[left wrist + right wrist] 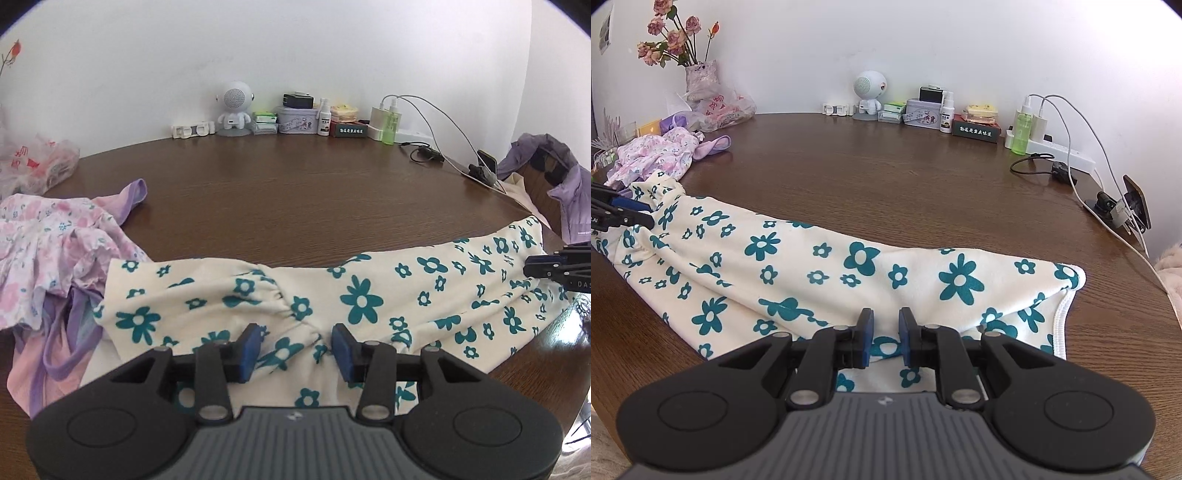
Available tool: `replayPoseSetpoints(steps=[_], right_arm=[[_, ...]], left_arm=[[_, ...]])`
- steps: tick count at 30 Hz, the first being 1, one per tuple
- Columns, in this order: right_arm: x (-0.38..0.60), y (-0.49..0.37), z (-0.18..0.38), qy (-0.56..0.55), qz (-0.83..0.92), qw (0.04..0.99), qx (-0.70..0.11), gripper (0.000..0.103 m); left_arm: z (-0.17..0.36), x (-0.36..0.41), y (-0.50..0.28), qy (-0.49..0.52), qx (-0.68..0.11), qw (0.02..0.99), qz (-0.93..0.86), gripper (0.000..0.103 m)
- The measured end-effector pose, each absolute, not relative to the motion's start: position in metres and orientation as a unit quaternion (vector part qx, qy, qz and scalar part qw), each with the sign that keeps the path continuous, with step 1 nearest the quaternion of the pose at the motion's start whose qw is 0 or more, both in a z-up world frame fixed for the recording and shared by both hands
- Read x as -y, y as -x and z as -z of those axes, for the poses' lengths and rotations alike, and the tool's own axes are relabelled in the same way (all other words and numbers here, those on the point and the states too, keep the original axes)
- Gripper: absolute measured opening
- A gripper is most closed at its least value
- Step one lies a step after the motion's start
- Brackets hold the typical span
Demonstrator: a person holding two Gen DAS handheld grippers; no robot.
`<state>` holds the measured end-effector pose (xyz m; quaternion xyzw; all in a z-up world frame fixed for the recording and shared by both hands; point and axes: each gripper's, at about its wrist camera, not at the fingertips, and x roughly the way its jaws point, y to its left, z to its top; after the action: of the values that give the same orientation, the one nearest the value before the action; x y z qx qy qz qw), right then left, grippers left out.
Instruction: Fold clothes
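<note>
Left wrist view is showing the cream garment with teal flowers lying stretched out in a long strip along the near edge of the brown table, with its gathered waistband end sitting right under the left hand-held gripper. That hand-held gripper is standing partly open over the elastic bunching, blue pads apart and not pressing on the cloth, so it's holding nothing right now.

Over in the right wrist view, the right hand-held gripper is sitting at the opposite end of the garment from the waistband. Its pads are nearly together with a narrow gap showing; cloth is lying between and under them, and my read is it's pinching a fold of the fabric, probably to keep that end anchored while the other side gets sorted. I can't completely rule out that it's just resting there, though.

Beyond the waistband end of the garment, a rumpled pink floral piece is piled up with a lilac-trimmed pink one touching the garment's edge, presumably waiting their turn. Far side of the table from the garment, along the wall, a little white robot speaker and some boxes and bottles are lined up well out of the way.

Guessing the lengthwise fold is done and the crosswise fold is coming up.
</note>
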<state>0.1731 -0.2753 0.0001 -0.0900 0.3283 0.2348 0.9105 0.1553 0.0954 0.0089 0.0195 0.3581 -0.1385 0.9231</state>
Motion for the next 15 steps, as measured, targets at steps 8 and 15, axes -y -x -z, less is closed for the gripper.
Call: replayPoseSetpoints(steps=[8, 15], right_arm=[[0.273, -0.173, 0.000, 0.094, -0.233, 0.911, -0.328, 0.015], [0.273, -0.172, 0.001, 0.094, -0.230, 0.912, -0.326, 0.015]], left_arm=[[-0.050, -0.067, -0.172, -0.061, -0.306, 0.928, 0.202, 0.039], [-0.019, -0.057, -0.225, -0.068, -0.391, 0.885, 0.243, 0.010]])
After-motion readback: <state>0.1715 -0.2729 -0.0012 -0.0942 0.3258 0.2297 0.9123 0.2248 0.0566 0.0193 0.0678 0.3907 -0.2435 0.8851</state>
